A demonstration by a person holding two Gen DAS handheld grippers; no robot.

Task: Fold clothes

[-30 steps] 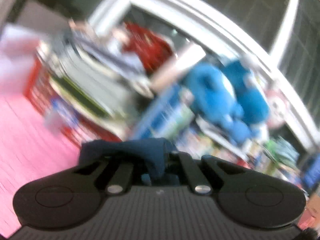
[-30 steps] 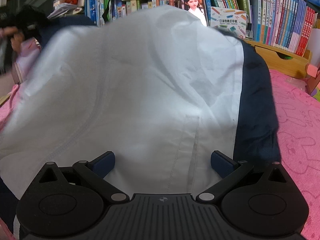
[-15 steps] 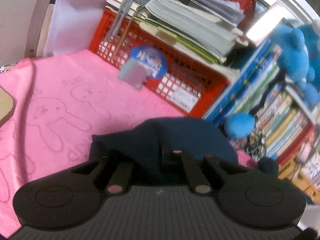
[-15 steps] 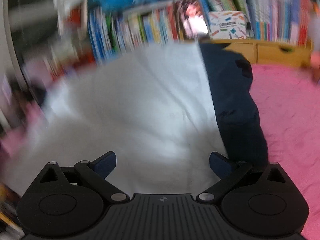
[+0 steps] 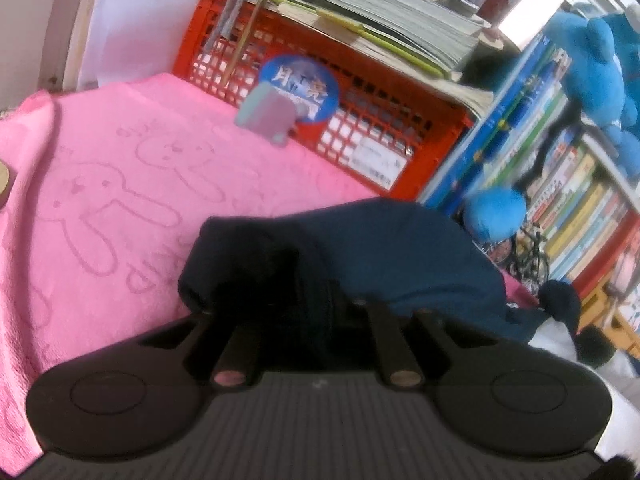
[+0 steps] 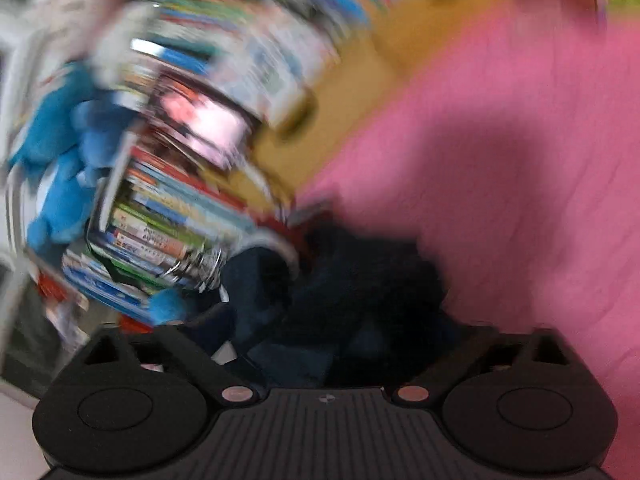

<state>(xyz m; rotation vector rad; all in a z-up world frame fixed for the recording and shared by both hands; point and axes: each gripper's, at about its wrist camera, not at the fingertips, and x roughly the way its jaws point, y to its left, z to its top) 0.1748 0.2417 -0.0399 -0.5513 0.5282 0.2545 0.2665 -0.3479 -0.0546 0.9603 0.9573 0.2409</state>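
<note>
Mid-fold: left claw (image 5: pixel 312 300) clamped on navy garment (image 5: pixel 400 256), lower centre. Right claw (image 6: pixel 328 344) closing around dark cloth, grip unclear through blur. Next: secure hold, lay fold flat on pink towel (image 5: pixel 120 184).

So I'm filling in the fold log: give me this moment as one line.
left claw: shut on navy garment | right claw: closing, navy cloth between, view blurred | surface: pink towel
</note>
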